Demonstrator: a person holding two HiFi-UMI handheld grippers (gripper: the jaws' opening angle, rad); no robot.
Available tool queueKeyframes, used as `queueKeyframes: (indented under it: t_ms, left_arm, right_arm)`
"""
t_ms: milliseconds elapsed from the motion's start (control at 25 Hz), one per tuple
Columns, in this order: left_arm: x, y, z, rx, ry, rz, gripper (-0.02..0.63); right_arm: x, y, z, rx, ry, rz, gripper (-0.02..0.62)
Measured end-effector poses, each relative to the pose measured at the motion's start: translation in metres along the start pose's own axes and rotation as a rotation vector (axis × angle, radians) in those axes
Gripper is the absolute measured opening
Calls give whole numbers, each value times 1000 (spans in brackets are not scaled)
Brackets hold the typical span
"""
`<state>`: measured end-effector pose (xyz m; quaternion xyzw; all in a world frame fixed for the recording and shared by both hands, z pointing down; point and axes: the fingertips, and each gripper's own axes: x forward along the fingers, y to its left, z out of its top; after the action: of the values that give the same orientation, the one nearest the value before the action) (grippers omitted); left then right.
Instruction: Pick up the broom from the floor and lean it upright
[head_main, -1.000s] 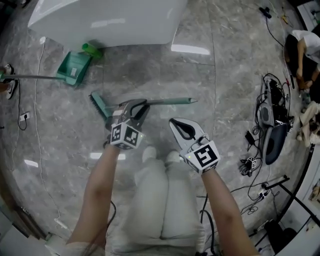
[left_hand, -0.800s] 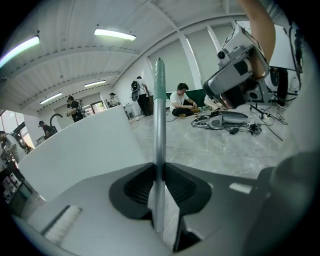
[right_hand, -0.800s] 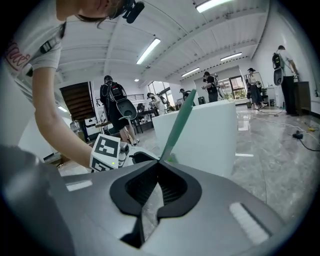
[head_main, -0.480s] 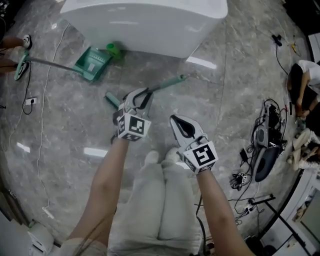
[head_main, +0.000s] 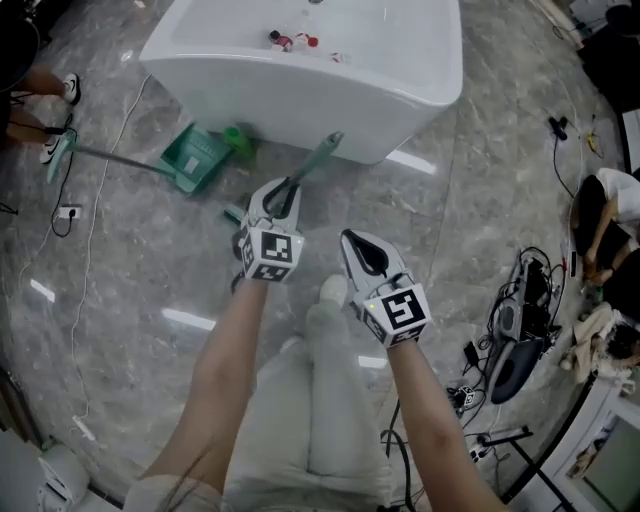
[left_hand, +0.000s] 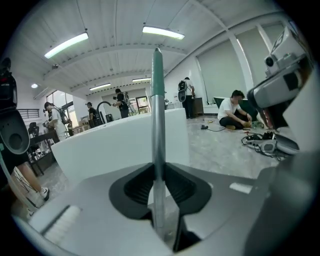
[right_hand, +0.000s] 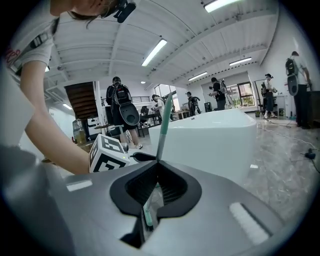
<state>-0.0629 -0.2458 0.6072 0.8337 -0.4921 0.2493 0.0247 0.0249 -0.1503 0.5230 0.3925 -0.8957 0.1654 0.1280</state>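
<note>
Left claw (head_main: 287, 188) clamps the broom handle (head_main: 322, 155), angled up toward the white tub (head_main: 330, 108) for leaning; right claw (head_main: 353, 241) is closed and empty.

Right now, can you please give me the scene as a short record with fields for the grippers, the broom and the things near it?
left gripper: shut on the handle of the broom
right gripper: shut, holds nothing, beside the left one
broom: handle tilted up toward the bathtub, head low near the floor
dustpan: green, on the floor, left of the broom
task state: broom held, not yet leaned; whether it touches the bathtub cannot be told
</note>
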Motion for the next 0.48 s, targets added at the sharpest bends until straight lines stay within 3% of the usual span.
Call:
queueKeyframes:
  t_ms: [480]
  left_arm:
    - [79,51,38,-108,-7,150,71]
  right_arm:
    - [42,-92,49,12,-77,-28,2]
